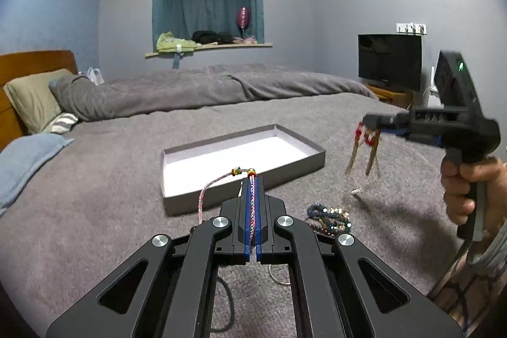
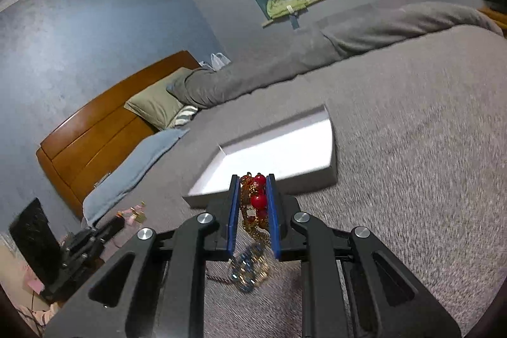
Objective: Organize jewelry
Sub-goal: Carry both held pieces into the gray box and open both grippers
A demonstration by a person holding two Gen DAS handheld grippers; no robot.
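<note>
Grey bedding covers the wide bed (image 1: 126,179) that serves as the work surface, and a shallow grey cardboard box with a white floor (image 1: 317,159) lies open on it, set within reach of both hands as the likely place for the pieces.

Held low and just short of the box's near wall, the left tool (image 1: 252,182) is clenched on a thin pink-and-blue braided cord bracelet with small coloured beads (image 1: 209,187); most of the cord is pinched flat between the blue pads, and a loop droops free to the left, so it probably needs to be carried over the rim before release.

To the right of the box, the right tool (image 2: 252,179) is raised above the bed and grips a gold chain necklace with round red beads (image 2: 256,200), whose loose ends hang below, clear of the bedding.

Under it, a tangled heap of blue and gold beaded jewelry (image 1: 329,219) rests on the bed, not yet sorted. Nothing lies in the box.
</note>
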